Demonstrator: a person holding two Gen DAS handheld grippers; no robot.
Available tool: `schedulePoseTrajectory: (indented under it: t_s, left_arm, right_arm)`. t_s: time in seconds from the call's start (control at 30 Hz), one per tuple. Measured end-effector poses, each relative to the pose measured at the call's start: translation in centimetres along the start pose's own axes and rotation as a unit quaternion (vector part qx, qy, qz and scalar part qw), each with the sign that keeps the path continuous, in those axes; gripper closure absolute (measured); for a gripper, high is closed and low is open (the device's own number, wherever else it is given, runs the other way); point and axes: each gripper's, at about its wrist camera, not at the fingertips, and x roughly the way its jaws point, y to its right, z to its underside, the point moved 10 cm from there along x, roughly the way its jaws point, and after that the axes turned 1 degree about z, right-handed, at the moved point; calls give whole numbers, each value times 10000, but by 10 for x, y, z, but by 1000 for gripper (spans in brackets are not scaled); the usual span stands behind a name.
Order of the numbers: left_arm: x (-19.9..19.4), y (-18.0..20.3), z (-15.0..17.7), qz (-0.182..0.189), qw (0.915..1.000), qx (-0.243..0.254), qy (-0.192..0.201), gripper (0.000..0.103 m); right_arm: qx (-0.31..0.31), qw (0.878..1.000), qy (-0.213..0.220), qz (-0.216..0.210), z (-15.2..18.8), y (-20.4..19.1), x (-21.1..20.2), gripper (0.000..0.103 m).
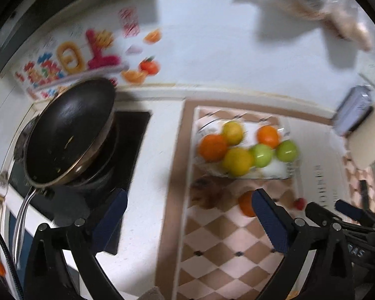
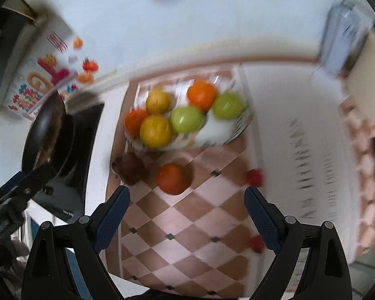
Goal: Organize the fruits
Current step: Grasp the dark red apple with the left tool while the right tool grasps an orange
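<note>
A clear glass bowl [image 2: 237, 130] on a checkered mat holds two oranges, two yellow fruits and two green apples [image 2: 186, 119]; it also shows in the left wrist view [image 1: 282, 172]. A loose orange [image 2: 171, 178] lies on the mat in front of the bowl, beside a dark brown fruit [image 2: 130, 168]. Two small red fruits [image 2: 254, 177] lie at the mat's right edge. My right gripper [image 2: 187, 197] is open and empty, just short of the loose orange. My left gripper [image 1: 190, 205] is open and empty, left of the loose orange [image 1: 246, 203]. Both views are blurred.
A black frying pan [image 1: 67, 132] sits tilted on a black cooktop [image 1: 135, 135] to the left. A colourful box [image 1: 70, 60] stands behind it against the wall. A white counter [image 1: 157, 175] lies between cooktop and mat. A white printed cloth [image 2: 307, 162] lies right of the mat.
</note>
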Motion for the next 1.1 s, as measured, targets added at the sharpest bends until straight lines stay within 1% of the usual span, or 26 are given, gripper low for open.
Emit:
schedulePoseTrajectory:
  t_s: [0.07,0.1,0.13,0.23,0.27,0.3,0.33,0.37,0.4,0.57,0.7,0.83,0.87,0.93,0.97,1.1]
  left_arm:
    - [19,-16,8,-257,9992,-131,-264,1]
    - [27,-22,12,-316,9986,-194,-371,1]
    - [38,-28,18,-366,9974,-300,-540,1]
    - [61,-37,29,-391,9937,-536,-904,1]
    - [70,-38,33,-371,9919,-623,-1043,1]
    - [77,-37,35,-332,9905,-679,-1145,1]
    - [85,-36,38,-313,9889,-723,-1257,1]
    - [95,-33,40,-278,9871,-764,-1377,1]
    - [102,-30,41,-240,9856,-778,-1484,1]
    - [138,-4,42,13,9792,-682,-1909,1]
    - [158,15,42,123,9766,-489,-2090,1]
    - [176,32,42,230,9745,-282,-2212,2]
    - [179,37,42,247,9748,-218,-2207,4]
    - [182,42,41,255,9758,-128,-2170,19]
    - [183,43,41,243,9760,-94,-2162,34]
    - [183,46,40,134,9790,81,-2033,36]
  right_arm:
    - [14,9997,-207,-86,2,-4,30,8]
    - [-2,9992,-383,-89,4,-7,52,8]
    - [-1,9989,-460,-119,5,-9,62,8]
    - [-65,9967,-788,-192,10,-18,103,9]
    - [-92,9963,-836,-201,11,-19,110,10]
    - [-143,9956,-904,-183,13,-21,119,16]
    - [-176,9953,-934,-169,14,-22,124,25]
    - [-211,9951,-954,-171,15,-23,129,30]
    - [-265,9947,-984,-131,17,-22,133,44]
    - [-331,9940,-1042,-97,27,-8,125,45]
    - [-352,9931,-1113,-64,37,9,113,45]
    - [-423,9935,-1051,-59,30,15,103,45]
    - [-451,9935,-1040,-67,29,14,102,45]
    - [-500,9933,-1037,-95,25,13,101,45]
    - [-504,9934,-1025,-88,24,13,101,45]
    - [-418,9936,-1038,-167,18,11,105,45]
